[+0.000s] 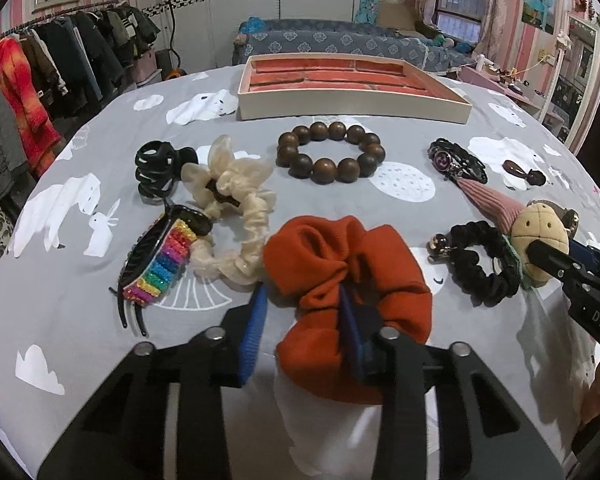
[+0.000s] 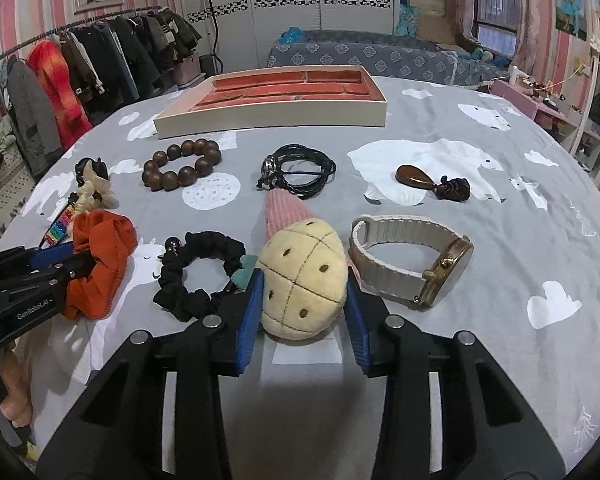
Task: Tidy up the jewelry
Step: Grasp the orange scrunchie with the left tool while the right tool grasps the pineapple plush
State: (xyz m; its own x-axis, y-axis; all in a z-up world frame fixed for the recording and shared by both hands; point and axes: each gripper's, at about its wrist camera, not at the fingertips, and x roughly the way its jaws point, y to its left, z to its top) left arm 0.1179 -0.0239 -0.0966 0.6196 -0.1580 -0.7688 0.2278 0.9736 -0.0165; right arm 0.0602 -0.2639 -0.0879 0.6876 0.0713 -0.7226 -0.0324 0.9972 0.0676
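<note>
Here the jewelry lies spread over a grey bedspread [image 2: 500,240] printed with white bears, and the cream tray [image 2: 276,120] with red-lined compartments sits at the far middle, well apart from both tools. Bare cloth runs along the near edge and out to the right past the watch [image 2: 412,264], which rests on its side just right of the right gripper [image 2: 304,304]. Between the near row and the tray lie a wooden bead bracelet [image 1: 330,152], a black cord bracelet [image 2: 300,170] and a brown teardrop pendant [image 2: 414,176], with a strip of open cloth ahead of them before the tray's front wall.

The left gripper [image 1: 304,312] points down and forward, its blue pads pressed into the folds of the orange scrunchie [image 1: 340,276], clamped on it. Close on its left are a rainbow hair claw [image 1: 160,268] and a cream scrunchie [image 1: 236,216].

The right gripper, tilted likewise, has its pads against both flanks of the tan plush ball [image 2: 304,280] on a pink corduroy hair tie, gripping it. A black scrunchie [image 2: 200,276] lies between the two held pieces.
</note>
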